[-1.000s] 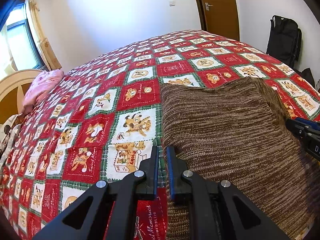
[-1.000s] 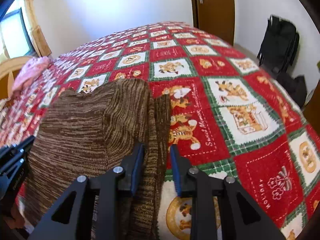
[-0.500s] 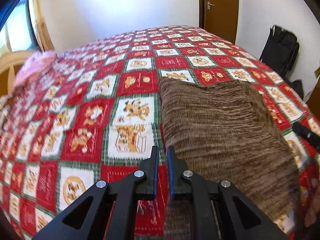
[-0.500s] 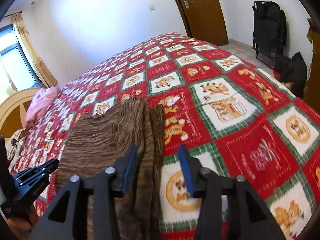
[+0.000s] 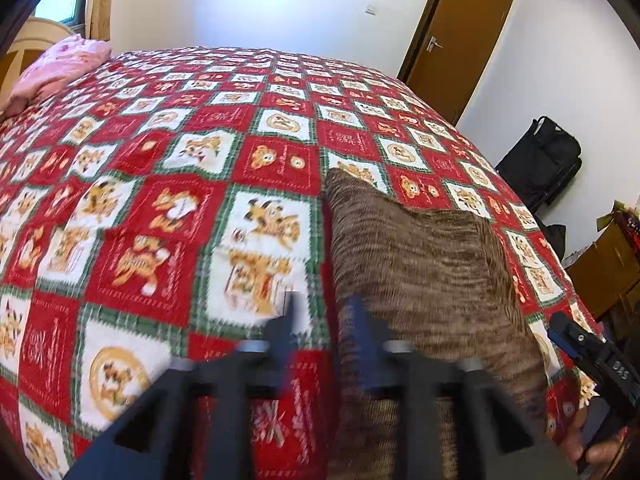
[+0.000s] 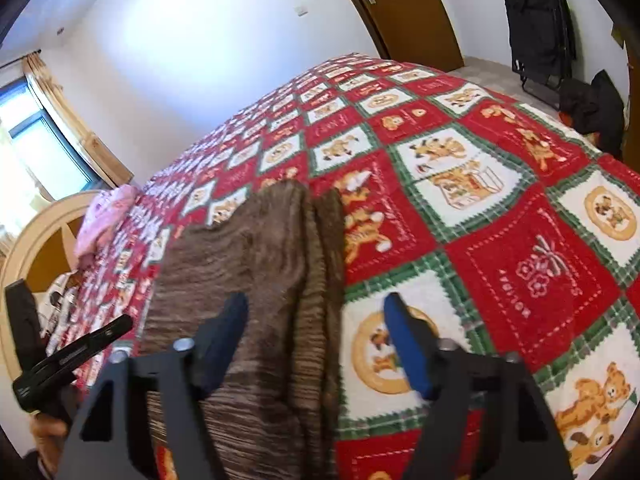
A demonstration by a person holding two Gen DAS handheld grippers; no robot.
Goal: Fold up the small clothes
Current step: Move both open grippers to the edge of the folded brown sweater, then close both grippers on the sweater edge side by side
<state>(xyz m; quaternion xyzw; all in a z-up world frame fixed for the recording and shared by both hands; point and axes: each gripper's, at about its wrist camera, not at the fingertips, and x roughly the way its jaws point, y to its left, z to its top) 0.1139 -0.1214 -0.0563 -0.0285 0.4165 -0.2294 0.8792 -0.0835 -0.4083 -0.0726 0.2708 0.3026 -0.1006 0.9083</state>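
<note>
A brown knitted garment [image 5: 424, 264] lies folded on the red, white and green patterned bedspread [image 5: 160, 208]. My left gripper [image 5: 322, 320] hovers over the garment's near left edge, blurred, its jaws a little apart and empty. It also shows in the right wrist view [image 6: 68, 352]. In the right wrist view the garment [image 6: 256, 264] lies flat with a narrow strip along its right side. My right gripper [image 6: 316, 332] is wide open above the garment's near right edge and holds nothing. It also shows in the left wrist view [image 5: 580, 348].
A pink cloth [image 5: 60, 68] lies by the cream headboard [image 6: 36, 236] at the far left. A brown door [image 5: 456, 36] and a black bag [image 5: 540, 160] stand beyond the bed on the right. A window with curtains [image 6: 44, 128] is at the left.
My left gripper was shut and now has its jaws slightly apart. My right gripper has opened wider. Both have lifted and pulled back from the garment.
</note>
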